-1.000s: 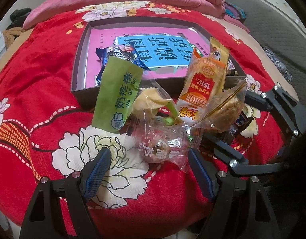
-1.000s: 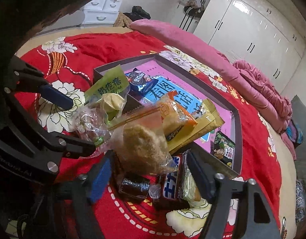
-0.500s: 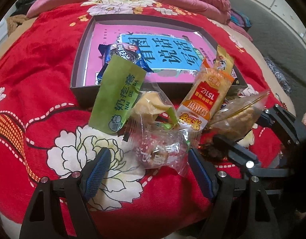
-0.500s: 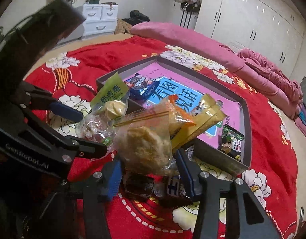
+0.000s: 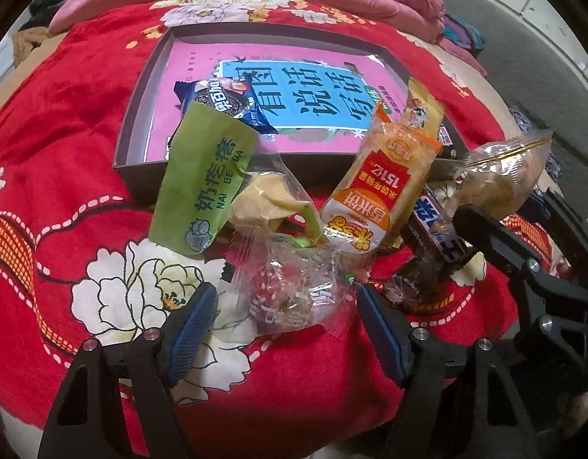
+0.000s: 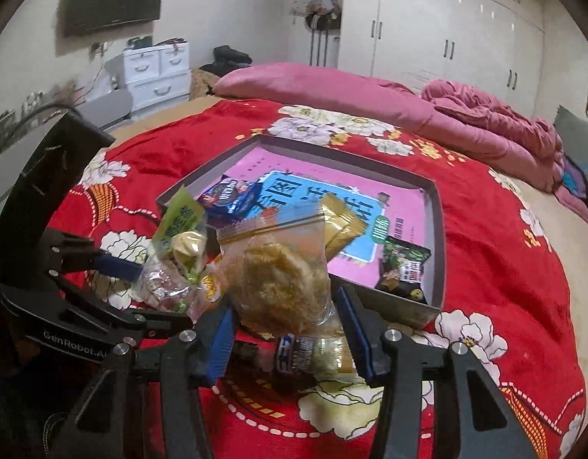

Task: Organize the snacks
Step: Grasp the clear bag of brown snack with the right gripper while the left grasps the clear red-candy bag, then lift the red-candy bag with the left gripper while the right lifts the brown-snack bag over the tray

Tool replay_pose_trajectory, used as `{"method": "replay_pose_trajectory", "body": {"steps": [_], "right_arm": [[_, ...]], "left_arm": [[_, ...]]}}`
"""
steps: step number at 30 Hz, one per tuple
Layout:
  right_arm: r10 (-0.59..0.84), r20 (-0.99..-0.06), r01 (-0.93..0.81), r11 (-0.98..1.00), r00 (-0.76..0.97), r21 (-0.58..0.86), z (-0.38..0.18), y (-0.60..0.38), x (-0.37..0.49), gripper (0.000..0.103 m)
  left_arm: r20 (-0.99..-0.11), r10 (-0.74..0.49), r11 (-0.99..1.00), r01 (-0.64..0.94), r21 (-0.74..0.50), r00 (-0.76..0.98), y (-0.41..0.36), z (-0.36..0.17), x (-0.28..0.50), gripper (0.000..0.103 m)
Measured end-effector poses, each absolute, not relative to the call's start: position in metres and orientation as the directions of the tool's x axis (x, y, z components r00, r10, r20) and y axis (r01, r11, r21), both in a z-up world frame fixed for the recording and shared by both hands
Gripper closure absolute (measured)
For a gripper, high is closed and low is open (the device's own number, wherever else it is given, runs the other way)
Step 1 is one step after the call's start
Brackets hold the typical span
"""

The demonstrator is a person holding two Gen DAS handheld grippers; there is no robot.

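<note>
The right gripper (image 6: 286,329) has its jaws pressed on the crumbly cake bag (image 6: 282,283), lifted to go in the box (image 6: 435,244), while the left gripper (image 5: 286,329) waits with jaws apart around a clear candy bag (image 5: 290,294).

My bed (image 6: 504,252), red floral blanket: carried grey box (image 6: 437,229), loose snack pile (image 5: 294,290), pink quilt (image 6: 485,126).

Red bedspread (image 5: 83,122) with white peonies and dashed white curves. Grey box (image 5: 141,122) lined pink, a sky-blue panel with dark characters. Green pouch (image 5: 206,187) with white lettering, orange-and-red packet (image 5: 378,191), dark blue cookie wrapper (image 5: 225,101), gold sachet (image 5: 422,109), pink quilt (image 6: 485,130) behind.
</note>
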State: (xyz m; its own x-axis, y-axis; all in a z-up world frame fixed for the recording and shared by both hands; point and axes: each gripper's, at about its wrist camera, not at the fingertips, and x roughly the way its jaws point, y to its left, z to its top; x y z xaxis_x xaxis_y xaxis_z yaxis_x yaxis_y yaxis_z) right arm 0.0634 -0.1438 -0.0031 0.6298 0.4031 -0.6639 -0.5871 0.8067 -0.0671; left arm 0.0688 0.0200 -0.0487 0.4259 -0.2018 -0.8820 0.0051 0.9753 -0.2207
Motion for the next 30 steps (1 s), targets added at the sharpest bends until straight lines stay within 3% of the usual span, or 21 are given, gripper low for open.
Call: {"method": "replay_pose_trajectory", "body": {"steps": [2, 14, 30], "right_arm": [[0.408, -0.661, -0.579, 0.814, 0.629, -0.049, -0.002, -0.147, 0.065, 0.051], [0.441, -0.635, -0.546, 0.837, 0.634, 0.037, 0.006, -0.163, 0.073, 0.051], [0.448, -0.624, -0.528, 0.847, 0.640, 0.068, 0.010, -0.167, 0.074, 0.051]], "left_arm": [[-0.883, -0.207, 0.974, 0.001, -0.227, 0.421, 0.020, -0.050, 0.069, 0.037], [-0.874, -0.225, 0.971, 0.025, -0.237, 0.431, 0.022, -0.044, 0.063, 0.049], [-0.850, -0.269, 0.958, 0.033, -0.285, 0.452, 0.024, -0.033, 0.047, 0.051]]}}
